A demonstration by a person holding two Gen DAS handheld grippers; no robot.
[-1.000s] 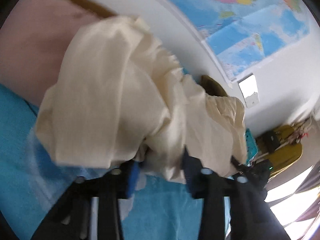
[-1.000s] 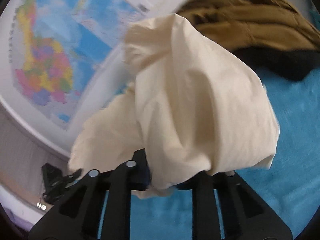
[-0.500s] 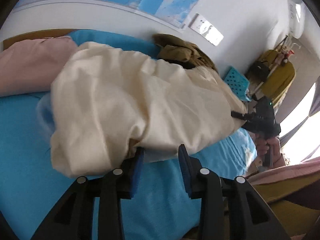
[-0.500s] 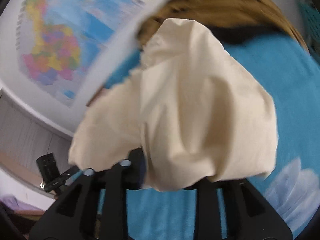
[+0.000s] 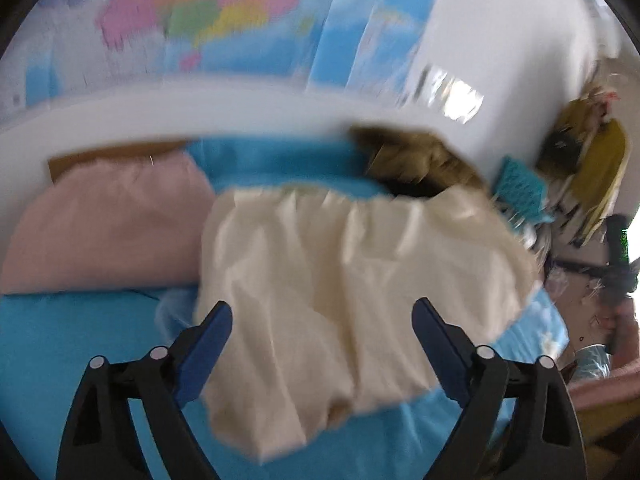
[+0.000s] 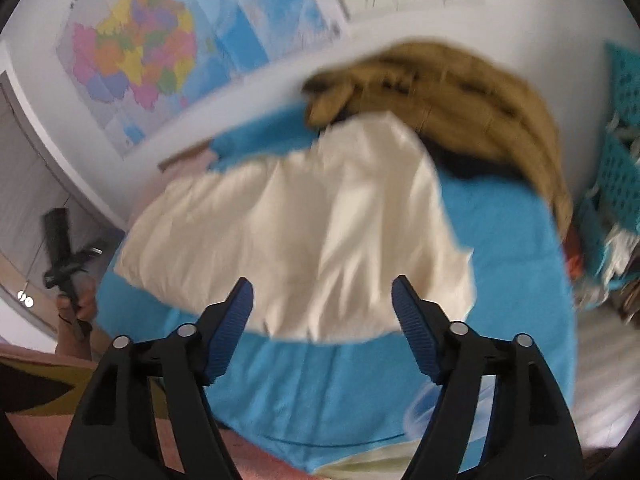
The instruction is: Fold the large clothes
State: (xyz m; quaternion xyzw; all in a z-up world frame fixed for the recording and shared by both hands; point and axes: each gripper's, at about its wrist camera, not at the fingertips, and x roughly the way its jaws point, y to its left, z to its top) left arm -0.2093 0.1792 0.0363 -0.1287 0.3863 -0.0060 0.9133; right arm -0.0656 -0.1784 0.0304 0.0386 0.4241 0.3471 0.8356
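Both your grippers are letting go: the left gripper (image 5: 322, 322) has its jaws spreading wide with the cream garment (image 5: 352, 292) lying loose between and beyond the pads, gripped by neither, and the right gripper (image 6: 322, 300) is opening the same way over that garment's near edge (image 6: 304, 236). The garment sits rumpled on the blue bedsheet (image 6: 516, 264), not flat (the near hem looks bunched under itself in the left view). That is your risk, I'd judge: if you re-grip a bunched layer, the next fold traps creases or drags the whole piece crooked. Further back, the pink pillow (image 5: 108, 220) touches its left side and the brown jacket (image 6: 468, 96) overlaps its far corner; a wide sweep could snag either. The wall map (image 6: 140, 52) hangs behind.
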